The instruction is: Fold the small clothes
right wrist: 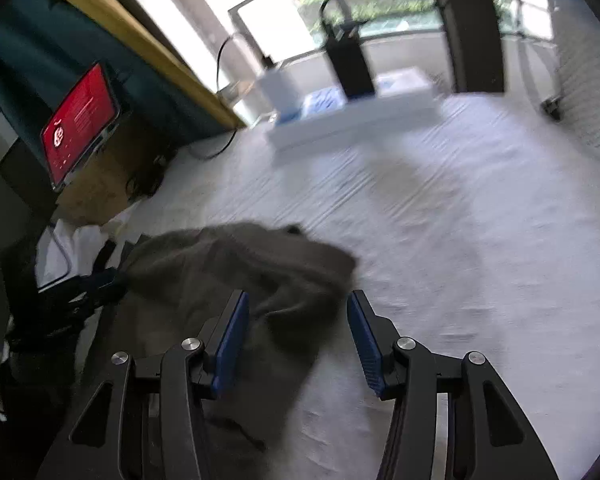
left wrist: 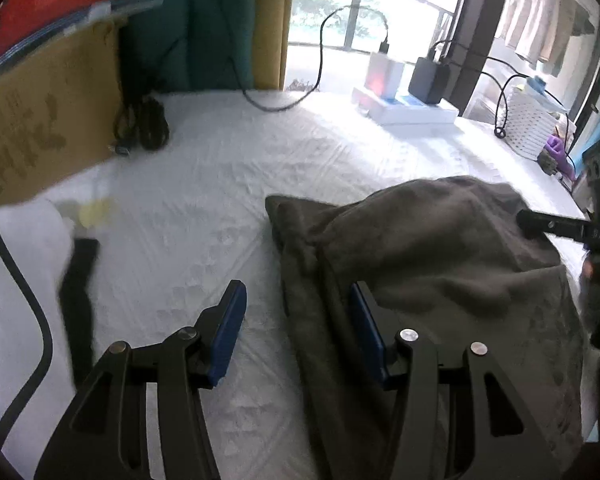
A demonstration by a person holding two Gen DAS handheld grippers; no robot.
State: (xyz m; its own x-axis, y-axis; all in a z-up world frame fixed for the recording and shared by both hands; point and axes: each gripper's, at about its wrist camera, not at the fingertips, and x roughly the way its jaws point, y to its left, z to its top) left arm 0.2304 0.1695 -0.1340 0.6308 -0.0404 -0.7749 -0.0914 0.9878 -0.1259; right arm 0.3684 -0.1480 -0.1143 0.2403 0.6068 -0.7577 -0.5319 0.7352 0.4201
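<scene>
A dark grey garment (left wrist: 440, 264) lies bunched on the white sheet (left wrist: 220, 184), partly folded over itself. My left gripper (left wrist: 298, 304) is open at the garment's left edge, its right finger over the cloth, its left over bare sheet. My right gripper (right wrist: 298, 312) is open above the garment (right wrist: 244, 272), with the cloth's right end between its jaws. In the left wrist view the right gripper's finger (left wrist: 552, 226) reaches in over the garment's far right. In the right wrist view the left gripper (right wrist: 96, 280) shows at the garment's left edge.
A cardboard box (left wrist: 48, 120) with a red-screened tablet (right wrist: 80, 120) stands at the back left. White boxes and a black charger (left wrist: 428, 80) with cables sit at the far edge. A white basket (left wrist: 532, 116) is at the right. A black strap (left wrist: 78, 292) lies left.
</scene>
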